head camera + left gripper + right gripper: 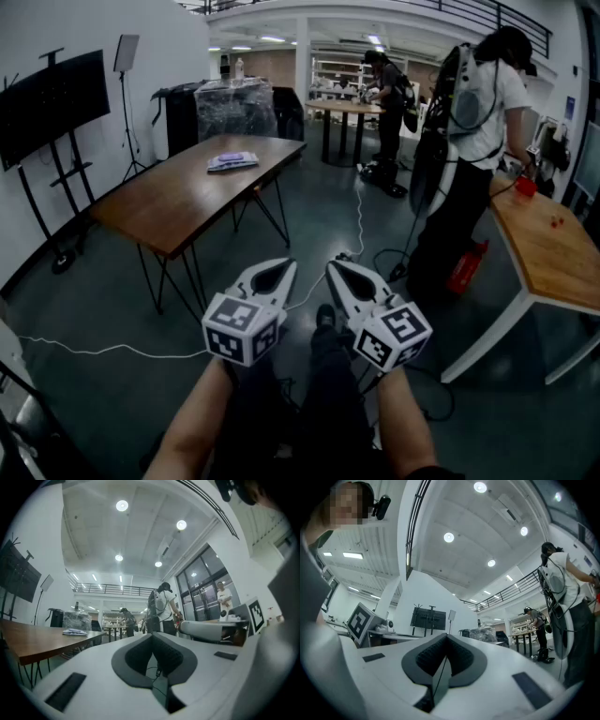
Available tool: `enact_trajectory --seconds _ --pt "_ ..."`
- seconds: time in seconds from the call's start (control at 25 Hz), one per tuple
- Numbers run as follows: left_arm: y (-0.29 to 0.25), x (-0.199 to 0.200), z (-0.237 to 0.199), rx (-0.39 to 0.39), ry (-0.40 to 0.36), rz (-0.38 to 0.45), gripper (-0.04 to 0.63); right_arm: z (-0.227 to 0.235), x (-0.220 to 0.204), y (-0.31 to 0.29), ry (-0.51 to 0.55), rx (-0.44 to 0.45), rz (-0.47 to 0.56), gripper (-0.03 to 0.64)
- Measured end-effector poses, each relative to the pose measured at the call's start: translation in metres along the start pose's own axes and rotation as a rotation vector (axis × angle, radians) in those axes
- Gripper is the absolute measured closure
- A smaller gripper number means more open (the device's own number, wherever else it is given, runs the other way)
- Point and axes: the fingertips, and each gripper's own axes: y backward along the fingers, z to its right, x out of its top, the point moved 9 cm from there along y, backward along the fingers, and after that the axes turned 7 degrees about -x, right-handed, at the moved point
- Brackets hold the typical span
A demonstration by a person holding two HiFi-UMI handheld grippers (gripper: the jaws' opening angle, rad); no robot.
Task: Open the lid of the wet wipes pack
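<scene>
Head view: two smooth white-shelled tools, the left gripper (284, 266) and right gripper (334, 266), are held side by side on bare forearms (202, 422) above a grey floor (112, 309), each with its jaws pressed together and nothing between them; the gripper views show ribbed dark pads (166, 656) meeting in a teardrop-shaped recess. Each tool carries a cube (242, 328) faced with black-and-white square markers. A thin white cable (357, 211) snakes across the floor ahead. Well apart from both grippers, the flat wipes pack (232, 161), pale with a purple patch, lies near the far end of a long brown wood-topped table (169, 211) on slim black legs. At right, a person (473, 122) in a white shirt stands beside a second wooden table (548, 253) on white legs. A dark screen (52, 103) on a stand lines the left wall.
</scene>
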Motion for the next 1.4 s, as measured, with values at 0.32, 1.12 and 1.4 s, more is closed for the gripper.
enact_trajectory --seconds 0.32,1.12,1.4 --pt "0.002 -0.002 0.003 -0.002 0.007 0.002 0.588 -0.007 -0.001 0.0 0.017 0.007 -0.008 0.606" --pt "-0.029 0.002 -0.056 0.032 0.01 -0.025 0.588 0.018 -0.006 -0.06 0.024 0.024 -0.056 0.606" --pt "-0.073 0.001 -0.105 0.052 0.009 -0.035 0.588 0.057 -0.018 -0.112 0.018 0.04 -0.076 0.606"
